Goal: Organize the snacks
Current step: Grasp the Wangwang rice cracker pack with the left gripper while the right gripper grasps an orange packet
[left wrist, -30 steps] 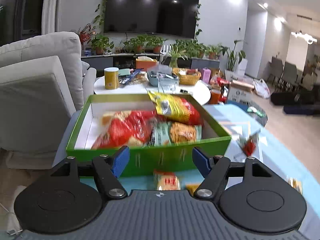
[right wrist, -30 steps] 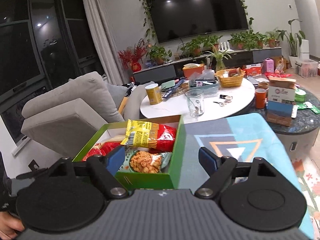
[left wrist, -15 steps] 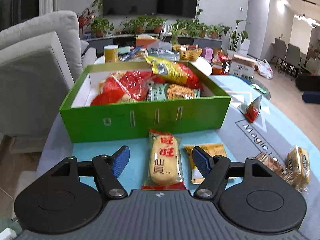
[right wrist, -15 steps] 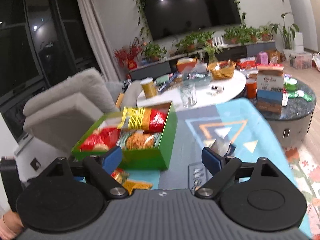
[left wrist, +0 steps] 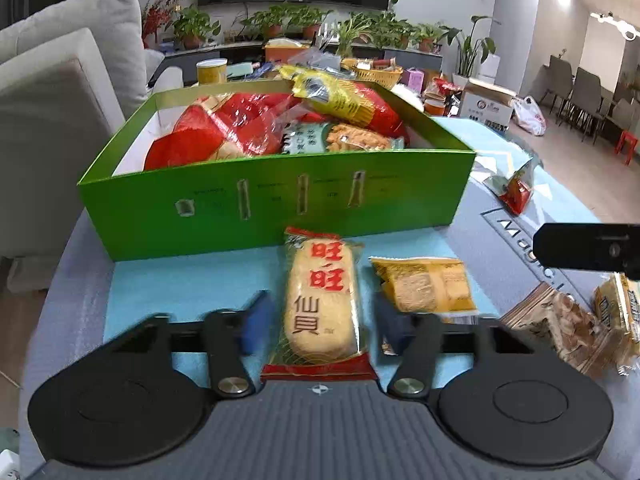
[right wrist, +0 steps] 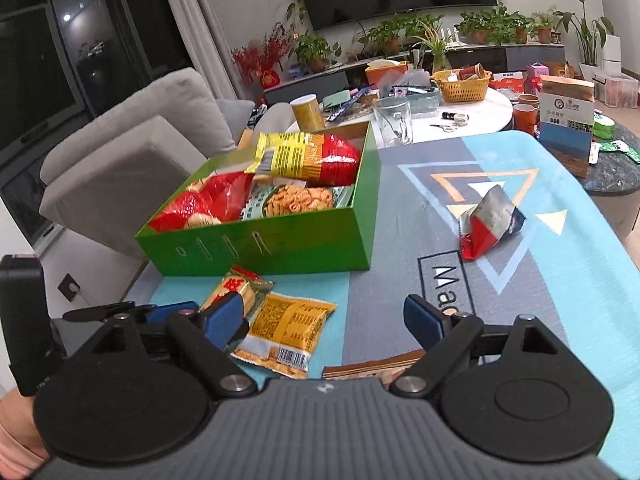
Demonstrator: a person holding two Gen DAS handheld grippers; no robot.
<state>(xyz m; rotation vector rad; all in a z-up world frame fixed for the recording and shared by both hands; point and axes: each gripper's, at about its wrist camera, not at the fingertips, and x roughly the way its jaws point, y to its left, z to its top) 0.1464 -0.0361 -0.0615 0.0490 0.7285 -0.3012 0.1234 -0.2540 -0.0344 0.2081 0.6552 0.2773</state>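
Left wrist view: the left gripper (left wrist: pixel 320 320) jaws are closing around the rice cracker packet (left wrist: pixel 322 300), just before the part-filled green box (left wrist: pixel 272 208).

Right wrist view: the right gripper (right wrist: pixel 324 316) jaws are spread and empty; the yellow packet (right wrist: pixel 286 328) and red-silver packet (right wrist: pixel 490 226) wait mid-counter.

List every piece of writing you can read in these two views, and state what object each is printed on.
"旺旺 仙貝": rice cracker packet, lying between the closing fingers of the left gripper.
"Ma", rest hidden: table mat.
Print on the yellow packet, cardboard box and green box: too small or blurred.
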